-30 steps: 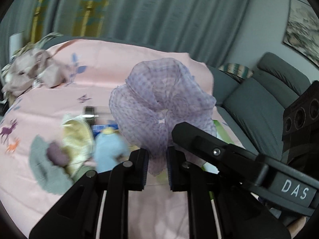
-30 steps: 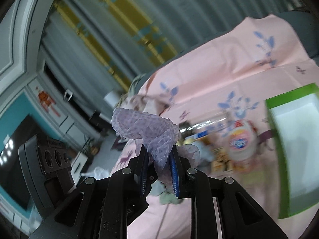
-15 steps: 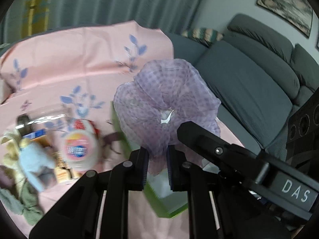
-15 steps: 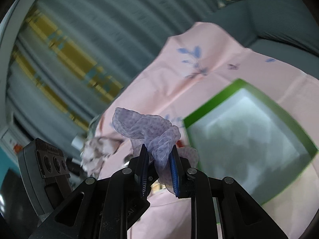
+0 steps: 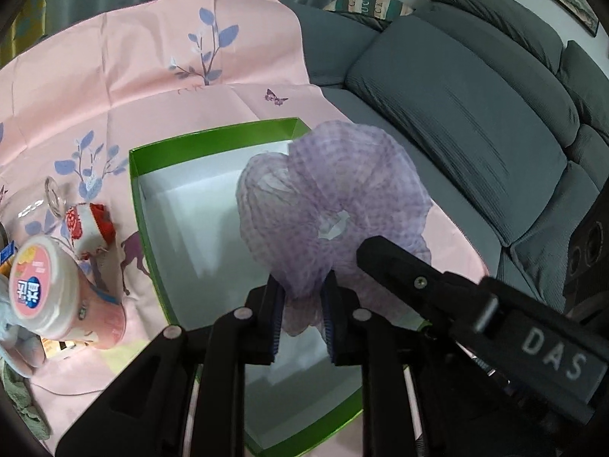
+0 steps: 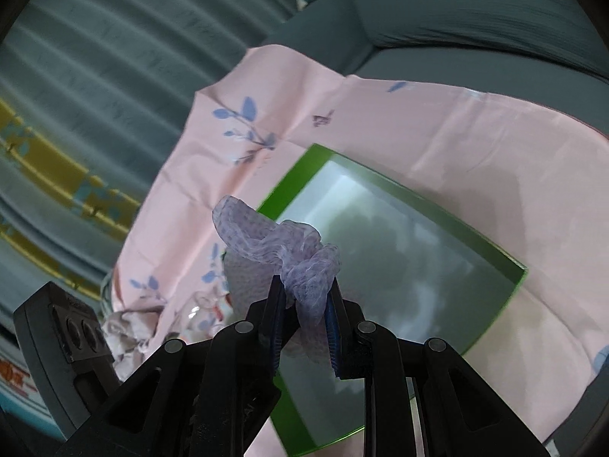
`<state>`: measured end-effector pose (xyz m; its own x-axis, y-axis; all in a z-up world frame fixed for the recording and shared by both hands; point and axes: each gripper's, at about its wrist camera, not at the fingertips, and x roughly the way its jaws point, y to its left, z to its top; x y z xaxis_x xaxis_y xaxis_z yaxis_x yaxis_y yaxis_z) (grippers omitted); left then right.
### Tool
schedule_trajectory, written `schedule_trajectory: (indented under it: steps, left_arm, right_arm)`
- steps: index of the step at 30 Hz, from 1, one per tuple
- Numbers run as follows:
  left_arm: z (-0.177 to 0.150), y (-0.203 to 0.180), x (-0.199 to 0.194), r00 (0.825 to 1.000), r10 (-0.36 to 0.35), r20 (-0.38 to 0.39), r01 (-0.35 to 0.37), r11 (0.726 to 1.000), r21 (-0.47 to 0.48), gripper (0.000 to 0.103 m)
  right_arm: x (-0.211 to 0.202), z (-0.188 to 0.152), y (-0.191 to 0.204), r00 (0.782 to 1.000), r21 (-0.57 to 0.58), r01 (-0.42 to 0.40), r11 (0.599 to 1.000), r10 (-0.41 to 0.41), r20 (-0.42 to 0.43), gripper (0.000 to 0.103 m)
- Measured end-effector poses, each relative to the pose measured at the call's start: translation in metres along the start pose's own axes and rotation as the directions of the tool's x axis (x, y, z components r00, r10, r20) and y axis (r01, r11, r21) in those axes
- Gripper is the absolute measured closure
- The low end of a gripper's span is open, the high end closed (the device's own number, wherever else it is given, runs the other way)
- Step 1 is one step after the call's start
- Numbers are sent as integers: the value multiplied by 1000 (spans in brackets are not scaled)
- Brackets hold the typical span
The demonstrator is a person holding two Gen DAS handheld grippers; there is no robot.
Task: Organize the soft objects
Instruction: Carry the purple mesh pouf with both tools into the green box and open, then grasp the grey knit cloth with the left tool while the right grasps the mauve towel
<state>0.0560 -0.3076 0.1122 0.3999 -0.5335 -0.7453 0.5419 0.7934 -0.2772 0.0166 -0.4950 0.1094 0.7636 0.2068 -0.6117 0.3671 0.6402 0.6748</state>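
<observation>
A large lilac checked scrunchie (image 5: 335,194) hangs between both grippers. My left gripper (image 5: 302,297) is shut on its lower edge. My right gripper (image 6: 304,304) is shut on the same scrunchie (image 6: 278,243); its black body (image 5: 475,304) crosses the left wrist view at the right. The scrunchie hangs above a green box (image 5: 133,175) with a white inside, which lies open on the pink printed cloth (image 5: 152,57). The box (image 6: 289,175) shows below the right gripper too.
Left of the box lie a pink-lidded tub (image 5: 42,285), a red and white fabric item (image 5: 89,224), a clear glass (image 5: 55,198) and a pale blue plush toy (image 5: 11,335). A grey sofa (image 5: 475,114) runs along the right. Curtains (image 6: 76,95) hang behind.
Both grippers have carried the scrunchie to the right, from over the pile of small items to above the green box, which now fills the view below.
</observation>
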Motion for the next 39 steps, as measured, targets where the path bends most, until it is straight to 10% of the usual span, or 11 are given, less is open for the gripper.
schedule_trajectory:
  steps: [7, 11, 25, 39]
  left_arm:
    - [-2, 3, -8, 1000, 12, 14, -12, 1000, -1, 44]
    - [-5, 11, -26, 999, -18, 46, 20, 999, -34, 20]
    - [-42, 87, -141, 969, 127, 214, -87, 978, -189, 9]
    - [-129, 215, -229, 857, 472, 206, -347, 825, -446, 7]
  right_arm:
    - [-7, 2, -10, 996, 34, 86, 996, -87, 37, 80]
    - [-13, 0, -5, 992, 19, 114, 993, -115, 60, 38]
    - [-30, -25, 70, 992, -226, 38, 973, -10, 125, 12]
    - [-6, -95, 166, 993, -554, 104, 826, -52, 110, 12]
